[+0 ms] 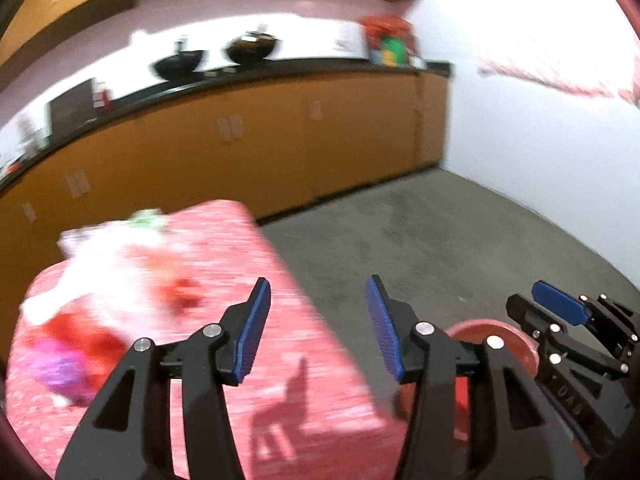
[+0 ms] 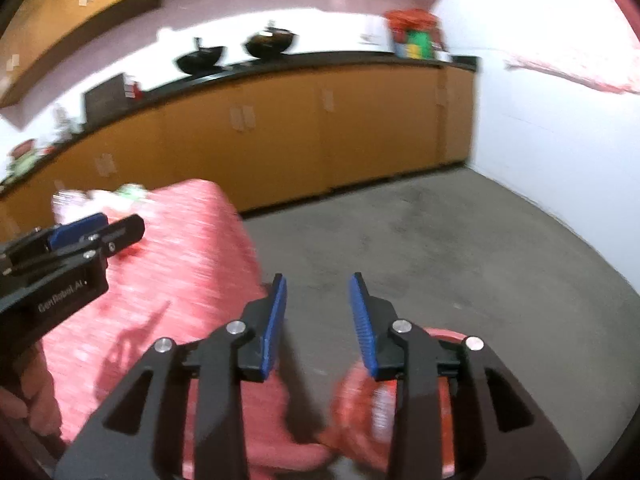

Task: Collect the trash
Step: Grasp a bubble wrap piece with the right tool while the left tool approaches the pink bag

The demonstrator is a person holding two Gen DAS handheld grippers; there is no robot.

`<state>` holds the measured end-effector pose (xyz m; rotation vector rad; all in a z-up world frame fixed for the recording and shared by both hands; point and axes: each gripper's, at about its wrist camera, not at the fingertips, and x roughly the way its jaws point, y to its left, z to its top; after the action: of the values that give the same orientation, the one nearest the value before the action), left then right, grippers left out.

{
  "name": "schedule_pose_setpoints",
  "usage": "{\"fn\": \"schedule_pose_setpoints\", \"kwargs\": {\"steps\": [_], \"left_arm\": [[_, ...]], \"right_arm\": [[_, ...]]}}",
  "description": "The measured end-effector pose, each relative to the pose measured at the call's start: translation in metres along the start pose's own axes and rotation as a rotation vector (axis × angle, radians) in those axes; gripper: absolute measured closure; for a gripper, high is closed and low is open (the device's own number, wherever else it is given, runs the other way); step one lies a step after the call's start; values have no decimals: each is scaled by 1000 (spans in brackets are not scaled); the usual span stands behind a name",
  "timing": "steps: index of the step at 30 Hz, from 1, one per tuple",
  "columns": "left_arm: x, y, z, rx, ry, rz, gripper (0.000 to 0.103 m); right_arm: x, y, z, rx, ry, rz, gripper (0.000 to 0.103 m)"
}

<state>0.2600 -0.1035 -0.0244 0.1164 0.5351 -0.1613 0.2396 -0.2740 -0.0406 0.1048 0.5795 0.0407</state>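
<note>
Blurred trash [image 1: 100, 280], made of white, red and purple wrappers, lies on the left part of a table under a pink-red cloth [image 1: 248, 272]. My left gripper [image 1: 318, 286] hovers open over the table's right edge with nothing between its blue pads. In the right wrist view the trash [image 2: 100, 200] lies beyond the left gripper [image 2: 112, 229]. My right gripper [image 2: 318, 280] is open and holds nothing, beside the table [image 2: 180, 260]. Below it, a crumpled red piece [image 2: 360, 404] sits at a red bin [image 2: 444, 336]. The bin [image 1: 492, 332] and right gripper [image 1: 536, 302] also show in the left wrist view.
Orange cabinets [image 1: 280, 140] under a black counter run along the far wall, bearing two dark bowls [image 1: 252, 46] and colourful boxes [image 1: 390, 44]. Grey floor [image 1: 440, 240] stretches right of the table to a white wall [image 1: 540, 140].
</note>
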Motion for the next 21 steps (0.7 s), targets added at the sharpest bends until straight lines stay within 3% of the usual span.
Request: {"fn": "schedule_pose_setpoints", "kwargs": {"steps": [5, 11, 16, 21], "left_arm": [[-36, 97, -14, -48, -39, 187, 43], [-52, 187, -49, -120, -22, 377, 37], [-59, 233, -72, -230, -4, 427, 35], [-63, 259, -88, -291, -21, 449, 33]], "right_arm": [[8, 89, 15, -66, 12, 172, 60], [29, 176, 13, -156, 45, 270, 51], [51, 219, 6, -203, 78, 302, 44], [71, 243, -1, -259, 81, 259, 42]]}}
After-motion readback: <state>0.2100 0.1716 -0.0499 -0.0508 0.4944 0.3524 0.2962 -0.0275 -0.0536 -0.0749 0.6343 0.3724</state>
